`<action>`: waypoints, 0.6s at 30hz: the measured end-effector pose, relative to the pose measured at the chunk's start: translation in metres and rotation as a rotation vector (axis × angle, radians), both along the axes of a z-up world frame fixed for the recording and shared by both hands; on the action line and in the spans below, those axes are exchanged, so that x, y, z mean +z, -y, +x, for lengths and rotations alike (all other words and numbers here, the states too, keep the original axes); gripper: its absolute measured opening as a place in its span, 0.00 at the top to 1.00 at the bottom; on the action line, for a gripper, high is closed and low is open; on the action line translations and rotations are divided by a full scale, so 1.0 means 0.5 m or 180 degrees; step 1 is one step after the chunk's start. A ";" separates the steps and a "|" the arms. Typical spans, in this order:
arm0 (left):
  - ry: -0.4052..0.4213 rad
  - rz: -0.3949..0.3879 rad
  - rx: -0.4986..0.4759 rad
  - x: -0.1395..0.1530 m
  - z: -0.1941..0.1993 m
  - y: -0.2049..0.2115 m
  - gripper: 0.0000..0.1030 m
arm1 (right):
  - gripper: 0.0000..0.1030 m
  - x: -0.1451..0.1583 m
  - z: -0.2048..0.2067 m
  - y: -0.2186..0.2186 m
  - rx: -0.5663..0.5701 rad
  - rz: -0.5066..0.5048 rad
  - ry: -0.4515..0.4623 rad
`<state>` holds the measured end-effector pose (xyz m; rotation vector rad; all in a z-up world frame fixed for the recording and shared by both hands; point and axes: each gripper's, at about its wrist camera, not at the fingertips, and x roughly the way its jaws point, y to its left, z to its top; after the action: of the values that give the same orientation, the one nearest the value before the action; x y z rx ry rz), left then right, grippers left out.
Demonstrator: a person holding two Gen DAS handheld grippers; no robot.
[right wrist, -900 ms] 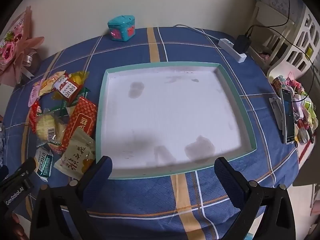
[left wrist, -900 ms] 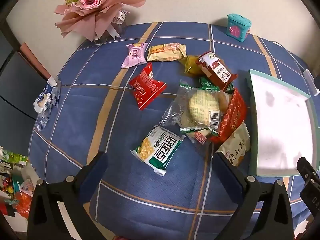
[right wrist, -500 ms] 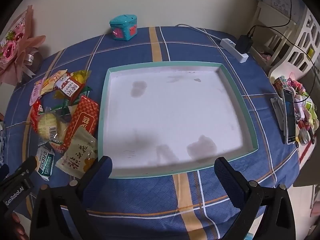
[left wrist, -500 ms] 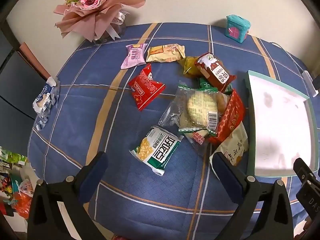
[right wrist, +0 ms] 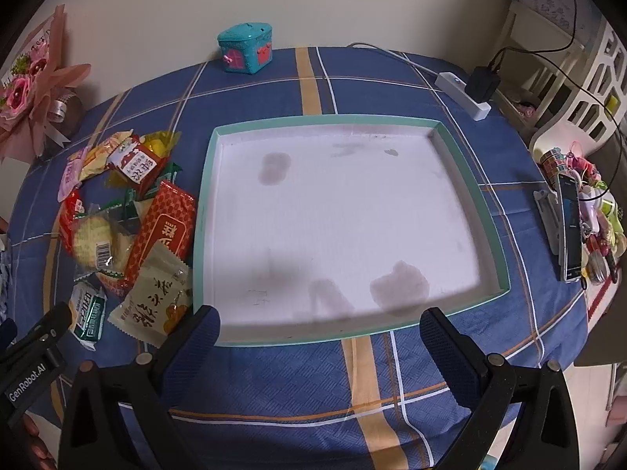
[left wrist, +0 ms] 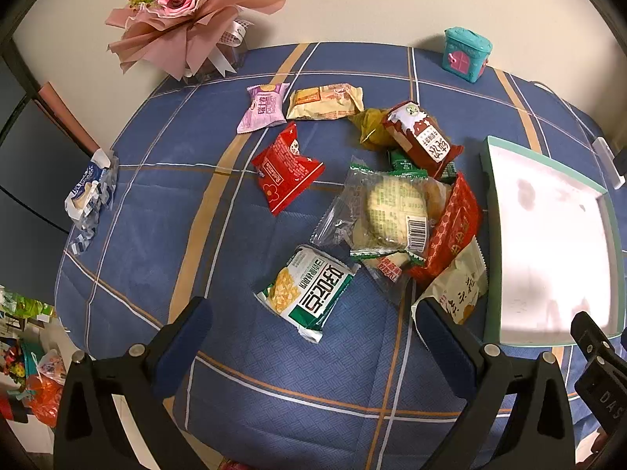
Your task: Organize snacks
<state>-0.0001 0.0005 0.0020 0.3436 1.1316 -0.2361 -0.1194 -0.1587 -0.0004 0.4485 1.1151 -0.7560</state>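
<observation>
Several snack packets lie in a heap on the blue checked tablecloth: a green-and-white corn packet, a clear cake packet, a red packet, a long red packet, a beige packet, a brown-red packet, a purple one. An empty white tray with a teal rim sits to their right. My left gripper is open, just above the near edge of the corn packet. My right gripper is open over the tray's near rim. Both are empty.
A pink bouquet and a teal toy box stand at the back edge. A blue-white wrapper lies at the left table edge. A power strip with plug and a phone lie at the right.
The left gripper has shifted slightly left and forward toward the corn packet. The right gripper has drifted a little; the tray sits slightly further right in its view. Both stay open.
</observation>
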 end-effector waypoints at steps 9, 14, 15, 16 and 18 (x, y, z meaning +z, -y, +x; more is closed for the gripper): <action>-0.0023 0.0025 0.0008 -0.006 -0.001 0.002 0.00 | 0.00 -0.006 0.002 -0.002 0.0010 0.0033 -0.0022; -0.0023 0.0026 0.0007 -0.007 -0.001 0.001 0.00 | 0.00 -0.007 0.004 -0.003 0.0001 0.0036 -0.0033; -0.0024 0.0027 0.0007 -0.007 -0.001 0.001 0.00 | 0.00 -0.007 0.004 -0.002 0.0002 0.0037 -0.0033; -0.0027 0.0029 0.0008 -0.007 -0.001 0.001 0.00 | 0.00 -0.007 0.004 -0.002 0.0002 0.0038 -0.0034; -0.0027 0.0027 0.0012 -0.007 -0.001 0.000 0.00 | 0.00 -0.008 0.004 -0.002 0.0000 0.0038 -0.0035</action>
<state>-0.0007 0.0003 -0.0017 0.3484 1.1419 -0.2297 -0.1174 -0.1576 -0.0042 0.4549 1.1304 -0.7529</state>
